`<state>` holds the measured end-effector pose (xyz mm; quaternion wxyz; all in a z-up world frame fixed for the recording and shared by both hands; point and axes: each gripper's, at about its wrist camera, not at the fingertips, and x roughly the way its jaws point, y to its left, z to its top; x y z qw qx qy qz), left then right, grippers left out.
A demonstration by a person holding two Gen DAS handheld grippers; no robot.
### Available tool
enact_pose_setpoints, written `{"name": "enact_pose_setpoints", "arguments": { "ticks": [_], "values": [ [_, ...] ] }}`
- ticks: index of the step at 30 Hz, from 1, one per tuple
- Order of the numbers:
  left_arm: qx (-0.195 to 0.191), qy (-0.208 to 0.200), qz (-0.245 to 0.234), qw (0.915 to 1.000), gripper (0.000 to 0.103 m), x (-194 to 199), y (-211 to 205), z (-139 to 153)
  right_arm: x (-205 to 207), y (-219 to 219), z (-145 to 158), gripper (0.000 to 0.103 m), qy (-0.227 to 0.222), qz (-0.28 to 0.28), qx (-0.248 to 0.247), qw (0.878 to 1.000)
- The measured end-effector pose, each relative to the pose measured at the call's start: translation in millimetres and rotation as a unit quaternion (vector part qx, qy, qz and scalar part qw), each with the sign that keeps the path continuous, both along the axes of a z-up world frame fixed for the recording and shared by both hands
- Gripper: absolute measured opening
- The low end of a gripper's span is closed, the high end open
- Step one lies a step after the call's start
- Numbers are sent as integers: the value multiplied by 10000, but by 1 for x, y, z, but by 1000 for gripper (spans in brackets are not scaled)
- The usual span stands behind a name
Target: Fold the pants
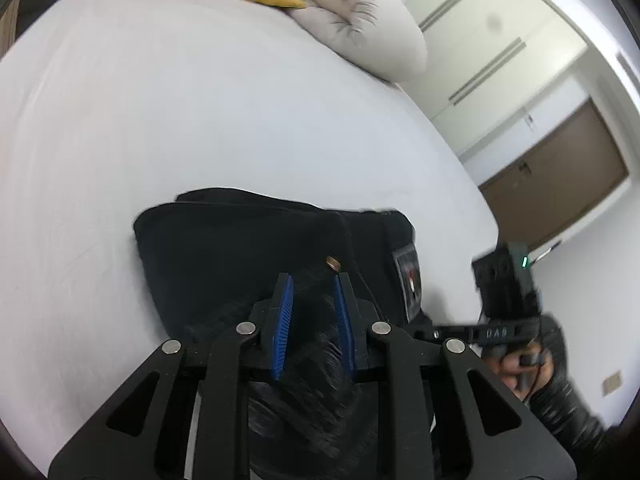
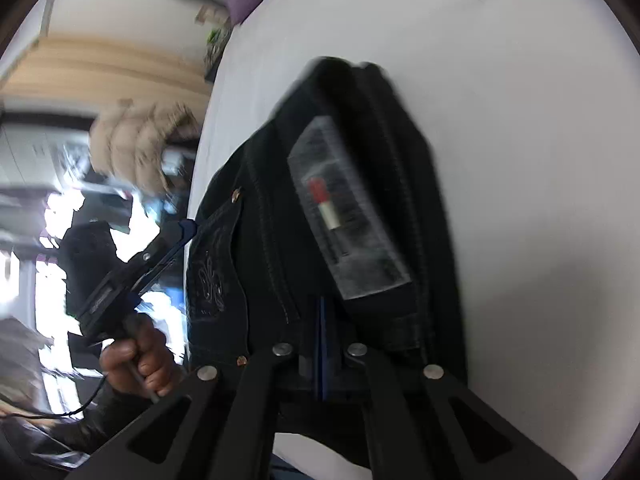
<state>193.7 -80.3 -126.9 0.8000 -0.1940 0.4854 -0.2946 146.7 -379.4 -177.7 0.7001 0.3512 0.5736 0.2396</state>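
From the left wrist camera we see the black jeans (image 1: 256, 248) lying as a compact folded stack on the white bedsheet (image 1: 200, 100), near the edge of the bed, with pillows (image 1: 360, 20) far off at the head. Our left gripper (image 1: 313, 280) has its blue pads apart, with dark fabric showing between them; it grips nothing. A brass rivet (image 1: 333, 263) sits just beyond the fingertips, and the waistband label (image 1: 408, 280) lies to the right. The right gripper (image 1: 505, 280) shows at the side, blurred.

From the right wrist camera the jeans (image 2: 360, 152) fill the middle, the embroidered back pocket (image 2: 212, 276) on the left and the clear size tag (image 2: 344, 208) on top. Our right gripper (image 2: 325, 320) looks pressed together on the waistband end (the blur leaves some doubt). The left gripper (image 2: 182, 230) hangs beside the stack.

We judge the folding nearly finished. To do this step well, we should keep the layers aligned, move slowly, and let go only once the stack lies flat, clear of the bed's edge.
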Motion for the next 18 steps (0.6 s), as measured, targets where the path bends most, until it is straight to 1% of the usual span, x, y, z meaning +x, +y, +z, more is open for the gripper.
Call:
{"name": "enact_pose_setpoints", "arguments": {
  "ticks": [2,4,5,7,9,11,13,15,18],
  "values": [
    [53,5,95,9999,20,4,7,-8,-4,-7,-4,0,-51,-156,154,9997],
    [-146,213,172,9995,18,0,17,-23,-7,-5,-4,0,-155,-174,114,9997],
    [-159,234,209,9994,16,-2,21,-27,-9,-4,-5,0,-185,-174,75,9996],
    [-112,181,204,9996,16,-15,23,-34,-11,-2,-4,0,-180,-229,79,9995],
    [6,66,169,9998,16,-35,23,-32,-11,0,-4,0,-217,-249,37,9994],
    [275,-159,16,9995,16,-61,22,-25,-14,5,-4,0,-261,-270,-1,9993],
    [543,-314,-233,9978,16,-89,12,-22,-19,10,-1,0,-297,-302,-53,9991],
    [903,-620,-470,9929,16,-118,4,-18,-21,11,0,0,-325,-337,-100,9989],
    [1187,-967,-681,9859,16,-145,3,-10,-25,13,8,0,-310,-452,-186,9983]
  ]
}}
